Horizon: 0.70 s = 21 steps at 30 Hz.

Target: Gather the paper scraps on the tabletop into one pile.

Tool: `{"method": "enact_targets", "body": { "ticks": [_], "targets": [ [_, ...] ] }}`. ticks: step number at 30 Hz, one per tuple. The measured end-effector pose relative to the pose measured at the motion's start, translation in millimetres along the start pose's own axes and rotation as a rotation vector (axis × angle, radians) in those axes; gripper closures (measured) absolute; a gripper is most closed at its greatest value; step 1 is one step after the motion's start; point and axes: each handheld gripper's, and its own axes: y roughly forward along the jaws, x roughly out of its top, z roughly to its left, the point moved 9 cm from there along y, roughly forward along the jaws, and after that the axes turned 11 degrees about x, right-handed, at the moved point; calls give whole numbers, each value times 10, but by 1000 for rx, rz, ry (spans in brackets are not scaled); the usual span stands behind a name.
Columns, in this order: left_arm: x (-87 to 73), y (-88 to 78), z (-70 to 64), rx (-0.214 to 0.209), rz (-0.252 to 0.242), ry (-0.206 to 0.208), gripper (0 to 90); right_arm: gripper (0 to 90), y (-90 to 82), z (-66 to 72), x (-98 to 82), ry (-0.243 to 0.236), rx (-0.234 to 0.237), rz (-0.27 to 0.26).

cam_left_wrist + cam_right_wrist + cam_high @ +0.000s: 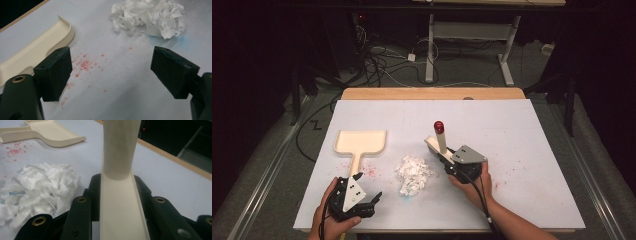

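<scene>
From the high view, your right gripper (451, 161) is clamped on the cream brush (440, 142), just right of the pile of shredded paper (413, 175), its red-tipped handle standing up; your left gripper (368, 197) sits left of the pile with its jaws apart, holding nothing; the cream dustpan (361, 143) lies up and left of the pile. In the left gripper view, the jaws stand wide over bare table; the pile (150, 16) is ahead, the dustpan (37, 48) to its left; take that stiff, light, smooth pan by its narrow handle. In the right gripper view, the jaws pinch the brush (120, 202) at its flat body, the pile (37, 187) just left; the shreds are feather-light and scatter easily, so I'd sweep gently.
</scene>
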Motion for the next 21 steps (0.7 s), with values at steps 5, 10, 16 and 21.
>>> {"method": "enact_targets", "body": {
  "ticks": [5,10,16,21],
  "targets": [
    [-3,3,-4,-3,3,5,167,680,189,241,99,7,61,-8],
    [3,-1,-11,-4,0,6,166,680,249,524,176,-8,120,-14],
    [-1,-7,-4,-4,-2,4,167,680,238,570,243,-37,107,-13],
    [-6,1,-1,-4,1,2,167,680,98,399,324,0,89,-47]
  ]
}}
